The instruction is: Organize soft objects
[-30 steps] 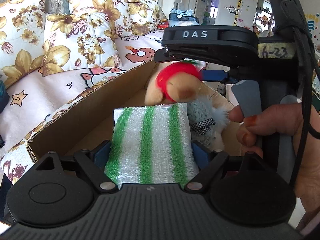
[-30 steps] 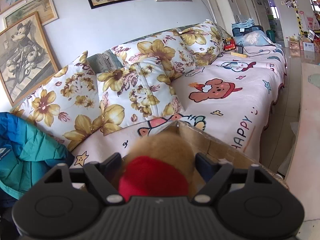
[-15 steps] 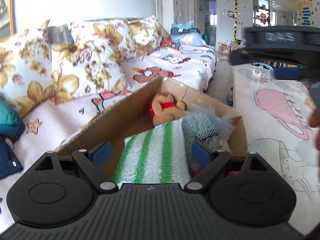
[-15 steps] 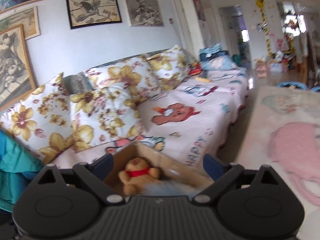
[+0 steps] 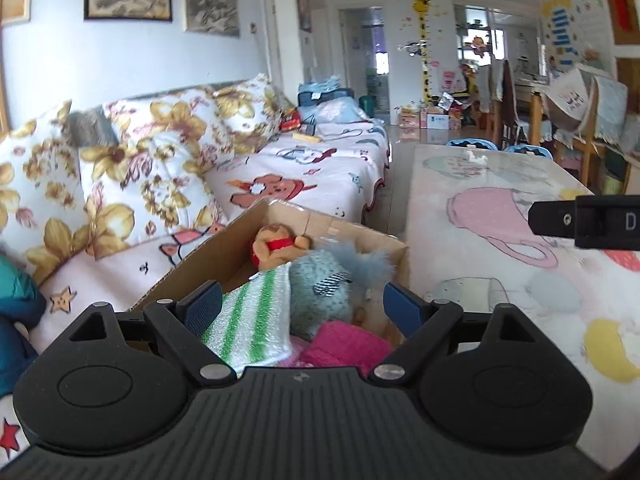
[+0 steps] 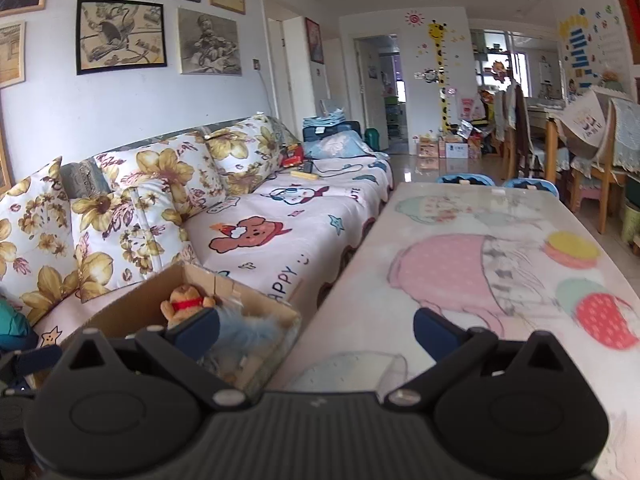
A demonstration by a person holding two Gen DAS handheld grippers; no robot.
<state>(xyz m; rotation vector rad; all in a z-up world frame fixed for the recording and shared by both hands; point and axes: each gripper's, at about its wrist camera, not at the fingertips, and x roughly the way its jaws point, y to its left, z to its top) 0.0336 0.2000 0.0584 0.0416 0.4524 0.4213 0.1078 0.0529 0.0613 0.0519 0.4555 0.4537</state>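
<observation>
The soft things all lie in the box [image 5: 276, 216], a cardboard carton that stands between the sofa [image 5: 320, 176] and the tabletop [image 5: 500, 248], its long axis running away from the cameras. At its far end sits the bear [image 5: 276, 245] with a red collar; nearer lies the blue fluffy toy [image 5: 328, 284], touching the striped cloth [image 5: 252, 316] on its left, and nearest of all a pink cloth [image 5: 344, 346] at the bottom edge of the left view.

The left tongs [image 5: 302, 306] hover directly above the near end of the box, looking along its length, so the left hand is the nearer one. Their jaws stand wide apart; the striped cloth and the blue toy show in the gap, but whether either pad touches them cannot be told, and nothing looks pinched.

The right tongs [image 6: 316, 330] are spread just as wide and hold nothing. They sit farther right, over the edge of the tabletop, with the box [image 6: 256, 300] lying ahead and to their left; the bear [image 6: 184, 303] shows just past the left finger [image 6: 194, 326].

No loose soft thing shows on the tabletop or on the sofa seat, so the sorting appears nearly or wholly done.
</observation>
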